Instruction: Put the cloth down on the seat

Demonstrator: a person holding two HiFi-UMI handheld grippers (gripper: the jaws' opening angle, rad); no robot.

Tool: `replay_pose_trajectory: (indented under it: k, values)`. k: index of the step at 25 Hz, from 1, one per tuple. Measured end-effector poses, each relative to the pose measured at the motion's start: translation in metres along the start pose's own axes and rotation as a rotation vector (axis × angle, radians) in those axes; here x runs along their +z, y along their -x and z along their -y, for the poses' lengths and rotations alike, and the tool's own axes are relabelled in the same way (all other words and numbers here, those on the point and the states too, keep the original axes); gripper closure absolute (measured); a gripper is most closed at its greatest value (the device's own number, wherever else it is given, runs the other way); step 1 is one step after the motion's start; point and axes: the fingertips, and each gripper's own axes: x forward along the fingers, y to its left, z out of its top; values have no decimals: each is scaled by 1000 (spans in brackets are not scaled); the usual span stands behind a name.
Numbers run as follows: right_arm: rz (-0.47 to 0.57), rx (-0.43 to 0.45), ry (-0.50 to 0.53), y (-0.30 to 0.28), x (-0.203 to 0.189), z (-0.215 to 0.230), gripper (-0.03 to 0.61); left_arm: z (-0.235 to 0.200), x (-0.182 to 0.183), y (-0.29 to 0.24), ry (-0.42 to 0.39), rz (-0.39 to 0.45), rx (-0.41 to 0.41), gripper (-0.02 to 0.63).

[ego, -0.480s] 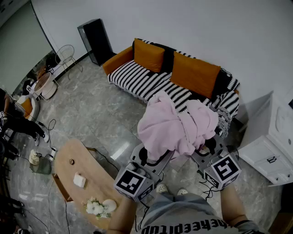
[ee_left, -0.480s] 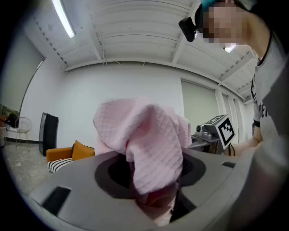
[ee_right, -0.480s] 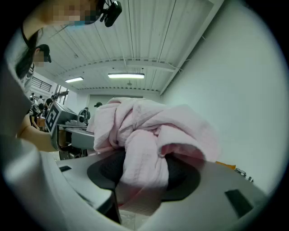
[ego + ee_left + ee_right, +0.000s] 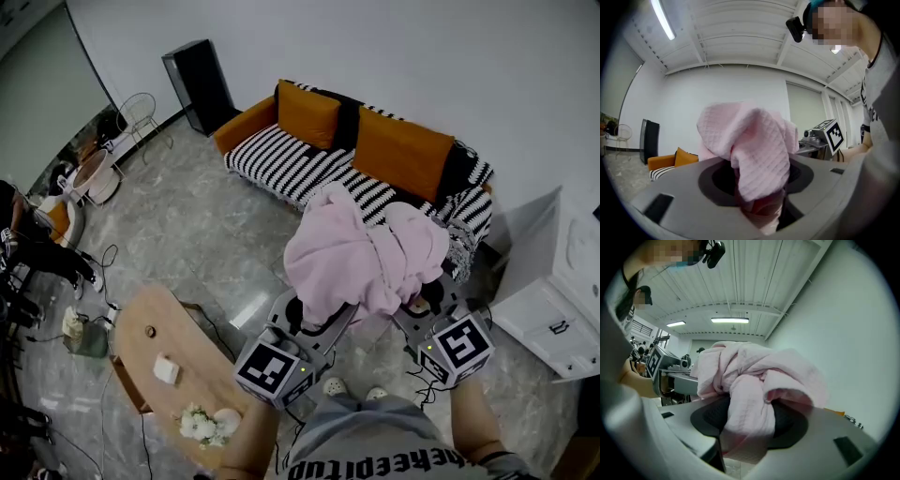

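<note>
A crumpled pink cloth hangs in the air in front of the striped sofa seat, above the floor. My left gripper points upward and is shut on a bunched fold of the cloth, which runs down between its jaws. My right gripper also points upward and is shut on another bunch of the cloth. The cloth spans both grippers and hides their fingertips in the head view. Each gripper's marker cube sits close to my body.
The sofa has orange cushions and a black-and-white throw. A wooden coffee table with flowers stands at my left. A white cabinet is at the right, a black speaker by the far wall. Marble floor lies between me and the sofa.
</note>
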Motion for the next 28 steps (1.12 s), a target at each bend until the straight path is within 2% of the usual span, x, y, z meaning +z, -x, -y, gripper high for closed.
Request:
replay_pose_trajectory:
  k: [9,15,23,28]
  values:
    - [28,-27,14,-7,-4,3,321,-14,-8,-1,-52,12,-47,359]
    - [13,-72,3,-41,12,-9,322,-58,-4,9,30,14,-94,354]
    - [-12,-78,-22,-69,3,20,324,-87,-13,-22,45,-9,-99,351]
    - [-10,-58,-37,-98,0,56,322,-114,-15,-57,46,-26,-76,351]
